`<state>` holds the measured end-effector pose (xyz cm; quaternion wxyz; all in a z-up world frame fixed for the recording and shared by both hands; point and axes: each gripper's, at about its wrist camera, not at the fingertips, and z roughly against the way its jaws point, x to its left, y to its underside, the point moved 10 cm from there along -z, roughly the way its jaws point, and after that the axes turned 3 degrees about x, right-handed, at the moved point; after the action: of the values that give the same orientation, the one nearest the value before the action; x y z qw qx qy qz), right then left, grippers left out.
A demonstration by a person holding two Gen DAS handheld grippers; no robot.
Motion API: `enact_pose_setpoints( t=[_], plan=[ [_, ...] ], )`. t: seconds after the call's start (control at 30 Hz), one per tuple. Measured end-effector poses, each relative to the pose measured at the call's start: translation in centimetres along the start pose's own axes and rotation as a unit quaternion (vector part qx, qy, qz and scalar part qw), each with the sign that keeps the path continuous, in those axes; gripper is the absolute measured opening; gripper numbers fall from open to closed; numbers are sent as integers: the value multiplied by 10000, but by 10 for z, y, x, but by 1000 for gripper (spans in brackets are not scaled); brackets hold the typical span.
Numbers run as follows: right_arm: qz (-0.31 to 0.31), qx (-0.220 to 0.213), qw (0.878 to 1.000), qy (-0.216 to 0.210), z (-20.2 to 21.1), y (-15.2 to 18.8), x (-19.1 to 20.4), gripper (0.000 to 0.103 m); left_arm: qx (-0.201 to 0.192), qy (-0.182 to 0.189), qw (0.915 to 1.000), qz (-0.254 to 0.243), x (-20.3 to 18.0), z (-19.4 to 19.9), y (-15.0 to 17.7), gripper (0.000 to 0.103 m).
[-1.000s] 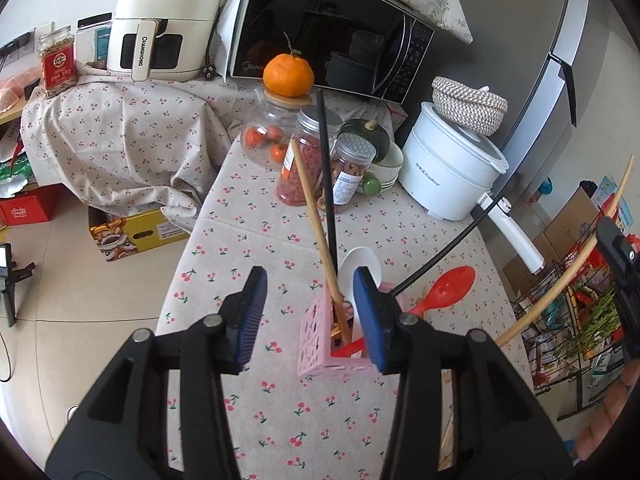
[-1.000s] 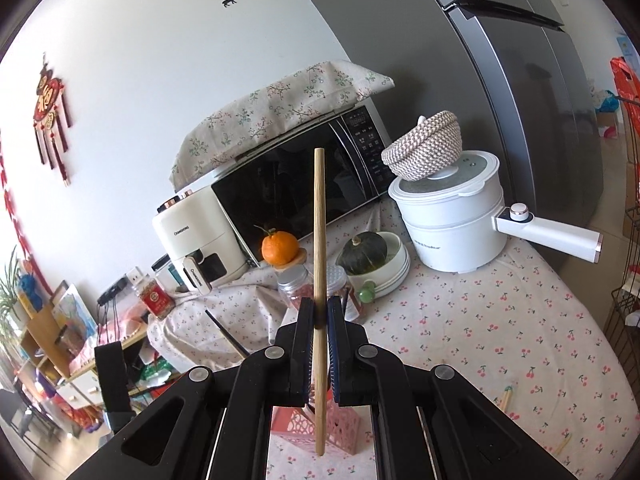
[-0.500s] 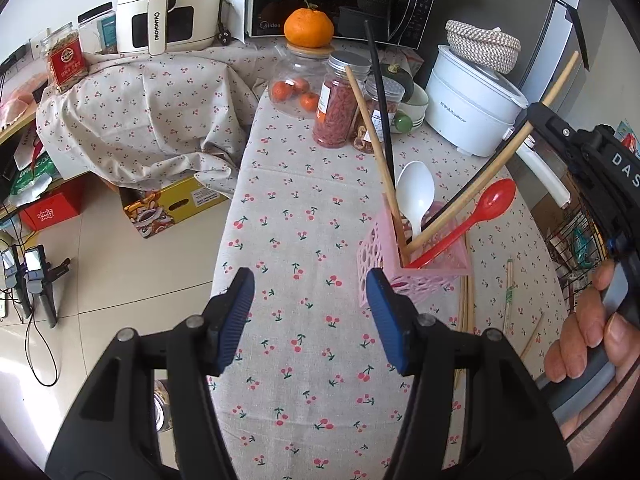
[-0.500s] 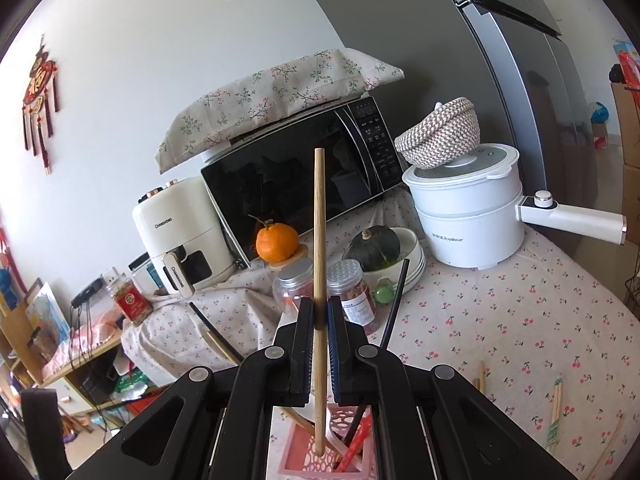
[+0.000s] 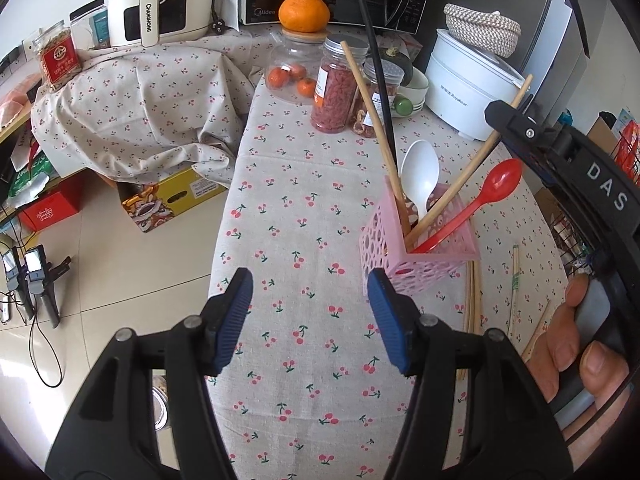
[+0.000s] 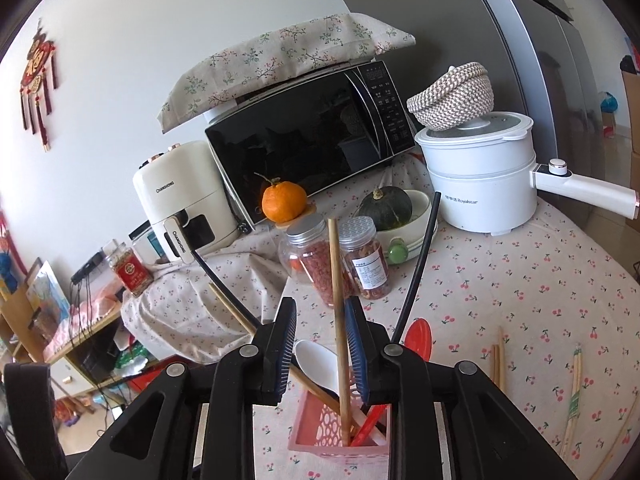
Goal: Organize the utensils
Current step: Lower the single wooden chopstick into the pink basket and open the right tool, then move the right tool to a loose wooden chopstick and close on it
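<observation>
A pink perforated utensil holder (image 5: pixel 420 252) stands on the cherry-print tablecloth and also shows in the right wrist view (image 6: pixel 340 436). It holds a white spoon (image 5: pixel 419 178), a red spoon (image 5: pixel 476 208), black chopsticks (image 5: pixel 378 72) and wooden chopsticks. My right gripper (image 6: pixel 320 352) is open above the holder, with a wooden chopstick (image 6: pixel 338 320) standing loose between its jaws, its lower end in the holder. My left gripper (image 5: pixel 310 320) is open and empty, just left of and in front of the holder.
Loose wooden chopsticks (image 5: pixel 472 304) lie on the cloth right of the holder, also in the right wrist view (image 6: pixel 576 392). Jars (image 5: pixel 336 88), a white electric pot (image 5: pixel 472 84), a microwave (image 6: pixel 312 140) and an air fryer (image 5: pixel 156 4) stand behind. The table's left edge drops to the floor.
My right gripper has opened and released the wooden chopstick, which now stands in the holder. My left gripper has drawn back and left from the holder.
</observation>
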<state>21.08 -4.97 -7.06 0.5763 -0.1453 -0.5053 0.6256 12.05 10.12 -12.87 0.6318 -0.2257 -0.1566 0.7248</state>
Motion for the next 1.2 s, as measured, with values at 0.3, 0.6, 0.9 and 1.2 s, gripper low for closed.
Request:
enact_pose_setpoints(
  t=[0.3,0.6,0.9,1.2],
  plan=[
    [-172,90,9997,-119,49,-27,-20,58,51,317,9995,-81,-22,3,5,75],
    [-50,704,9964,466,85,-22,-82,73,327,648,9967,-352,-58,-1,22,83],
    [-490,1947,9722,1204,85,29,-174,76,592,767,9932,-651,-96,-11,39,83],
    [-697,2949,9367,1754,80,87,-230,77,824,737,9882,-1064,-131,-24,56,83]
  ],
)
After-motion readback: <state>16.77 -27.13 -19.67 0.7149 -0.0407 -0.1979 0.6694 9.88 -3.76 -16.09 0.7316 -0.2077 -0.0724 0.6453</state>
